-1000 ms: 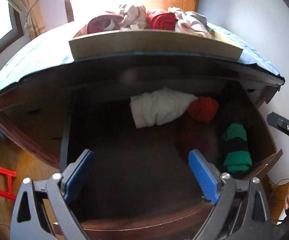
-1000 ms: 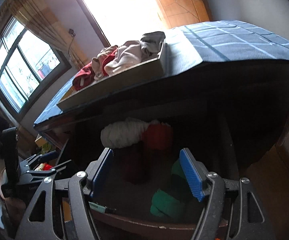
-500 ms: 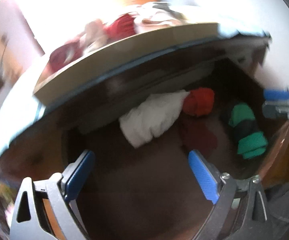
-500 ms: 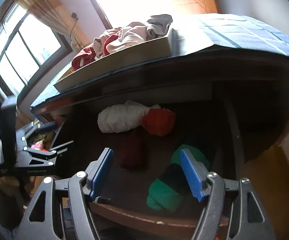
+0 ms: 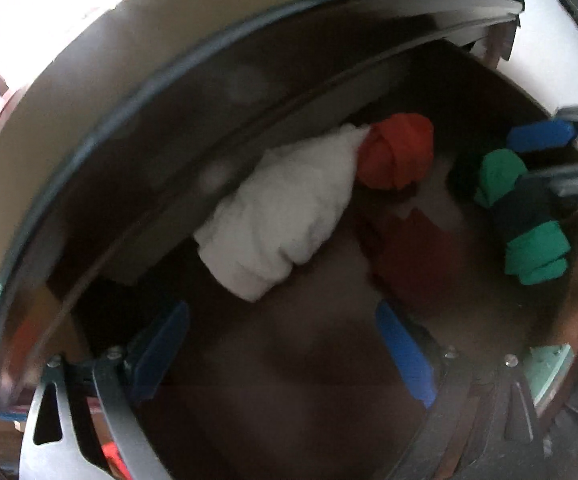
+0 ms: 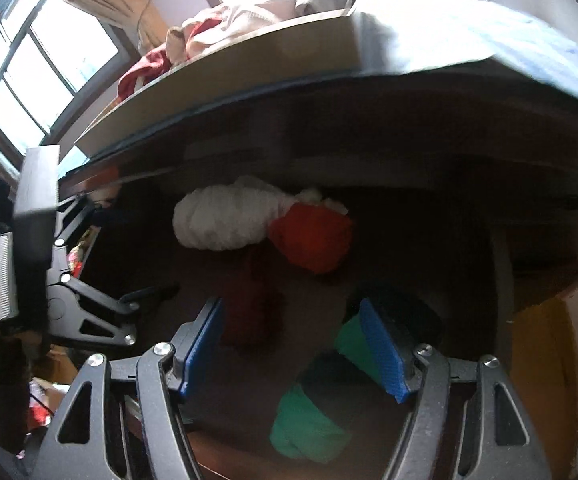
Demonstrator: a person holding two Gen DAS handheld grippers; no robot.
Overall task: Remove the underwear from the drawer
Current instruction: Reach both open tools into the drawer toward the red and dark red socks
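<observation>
Both grippers have dropped closer into the open dark wooden drawer (image 6: 505,280), so a pick looks near. The right gripper (image 6: 295,344), jaws spread and empty, now hangs over the green-and-black rolled underwear (image 6: 309,428) at lower centre, its long axis running lower left to upper right. The left gripper (image 5: 285,350) is spread too, empty.

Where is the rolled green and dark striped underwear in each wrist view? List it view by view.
Left wrist view: the rolled green and dark striped underwear lies at the right edge, in the drawer.
Right wrist view: it sits low and centre, partly behind the right gripper.
Shared landmark: the orange-red cloth ball beside the white cloth roll.
</observation>
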